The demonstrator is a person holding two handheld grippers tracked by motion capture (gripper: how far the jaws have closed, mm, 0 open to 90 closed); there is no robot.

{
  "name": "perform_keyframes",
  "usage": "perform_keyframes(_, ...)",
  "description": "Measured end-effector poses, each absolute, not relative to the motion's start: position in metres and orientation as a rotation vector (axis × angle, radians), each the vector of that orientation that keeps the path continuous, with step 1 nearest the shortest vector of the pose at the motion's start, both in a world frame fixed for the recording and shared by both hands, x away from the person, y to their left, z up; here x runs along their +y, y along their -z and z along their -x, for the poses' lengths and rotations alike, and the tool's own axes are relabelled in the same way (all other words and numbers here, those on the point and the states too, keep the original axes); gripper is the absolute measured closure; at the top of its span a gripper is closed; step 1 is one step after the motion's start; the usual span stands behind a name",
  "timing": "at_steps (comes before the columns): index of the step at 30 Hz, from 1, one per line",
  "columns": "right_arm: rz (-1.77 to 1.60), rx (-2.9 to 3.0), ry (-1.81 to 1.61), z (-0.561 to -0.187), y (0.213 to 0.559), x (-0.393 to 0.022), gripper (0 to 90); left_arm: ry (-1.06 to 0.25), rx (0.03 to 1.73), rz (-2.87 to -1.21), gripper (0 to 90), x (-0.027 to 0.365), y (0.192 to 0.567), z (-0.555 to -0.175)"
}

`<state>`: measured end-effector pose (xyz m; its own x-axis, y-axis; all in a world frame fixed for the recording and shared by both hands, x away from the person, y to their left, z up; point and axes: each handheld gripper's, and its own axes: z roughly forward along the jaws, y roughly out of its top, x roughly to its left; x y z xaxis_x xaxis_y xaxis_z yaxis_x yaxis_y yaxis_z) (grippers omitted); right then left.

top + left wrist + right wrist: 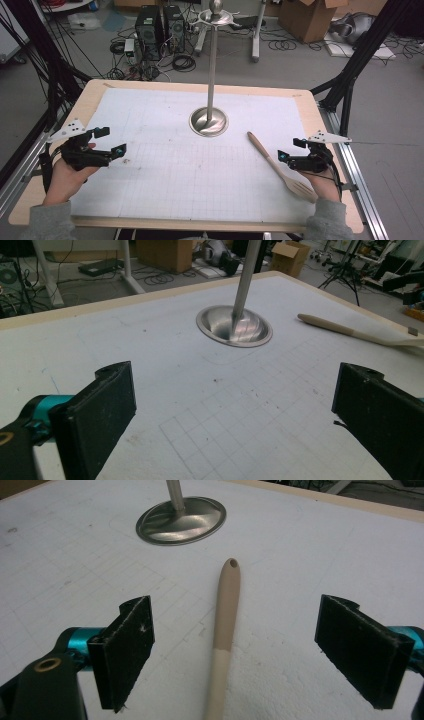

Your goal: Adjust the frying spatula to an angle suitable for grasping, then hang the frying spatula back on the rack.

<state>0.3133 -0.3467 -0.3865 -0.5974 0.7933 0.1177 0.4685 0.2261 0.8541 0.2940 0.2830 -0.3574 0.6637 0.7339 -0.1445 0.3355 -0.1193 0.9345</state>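
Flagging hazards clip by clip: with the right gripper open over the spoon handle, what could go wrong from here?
The right gripper is open, its jaws straddling the flat-lying pale wooden slotted spoon; closing too high might just skid the thin handle across the white gridded mat. Once lifted, the long spoon may swing into the tall steel stand with the round base just beyond its tip.

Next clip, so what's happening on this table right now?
A person holds a gripper in each hand over a white grid mat. Nothing is gripped. The right gripper, jaws wide open, sits above a wooden spatula lying flat, its handle running between the jaws in the right gripper view. The left gripper is open over bare mat. A metal stand rises mid-table.
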Motion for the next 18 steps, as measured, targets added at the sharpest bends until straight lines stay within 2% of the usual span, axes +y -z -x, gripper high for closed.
perform_keyframes(18, -1.184, 2.178, -1.310, -0.3240, 0.3943, -0.3396, 15.2, -0.431, 0.896, -1.711, 4.4, 0.2877, 0.3602, -0.2913)
